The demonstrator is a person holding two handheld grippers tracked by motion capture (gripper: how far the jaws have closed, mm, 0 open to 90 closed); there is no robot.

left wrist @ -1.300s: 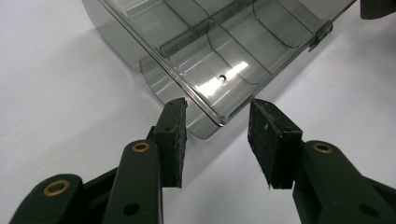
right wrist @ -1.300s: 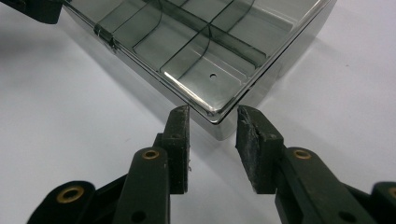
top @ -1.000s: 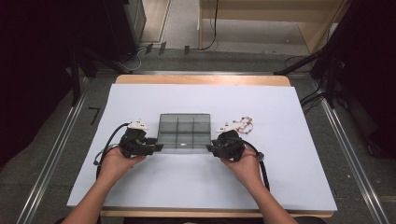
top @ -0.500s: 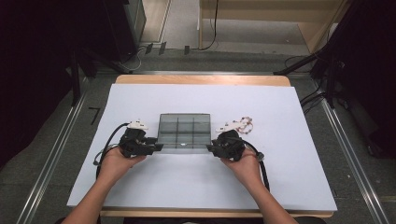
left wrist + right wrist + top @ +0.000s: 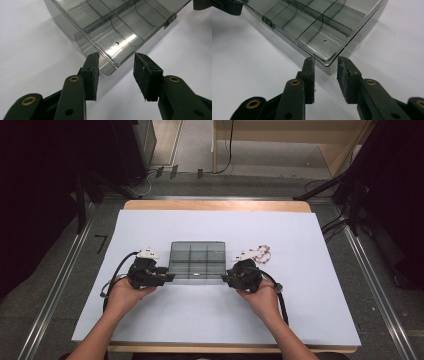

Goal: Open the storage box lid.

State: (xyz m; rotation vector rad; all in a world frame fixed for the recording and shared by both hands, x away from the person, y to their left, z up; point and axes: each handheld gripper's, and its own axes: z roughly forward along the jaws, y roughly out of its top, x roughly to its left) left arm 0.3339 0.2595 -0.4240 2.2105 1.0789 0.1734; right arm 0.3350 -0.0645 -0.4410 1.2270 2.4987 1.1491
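Fingers first: on my left gripper [image 5: 167, 277] the two black pads straddle the near left corner of the smoky clear organizer box [image 5: 197, 261], one pad [image 5: 91, 75] touching the long front edge at about 10 o'clock from the gap, the other [image 5: 146, 75] standing clear of the short side at 2 o'clock. These jaws have just been easing apart, with the box corner between them, so I call that side released. The box lies flat at the middle of the white table sheet [image 5: 210, 320], lid down, its dividers showing through the lid and a small latch on the front edge.

On my right gripper [image 5: 226, 278] the pads frame the near right corner the same way: one pad [image 5: 309, 77] sits right by the front edge at 11 o'clock, the other [image 5: 347, 77] a little off the corner at 1 o'clock. Contact is hard to judge here; it looks unclamped. At 1 o'clock from my right hand [image 5: 260, 296], a small pale cluster of bits [image 5: 261, 253] lies on the sheet.
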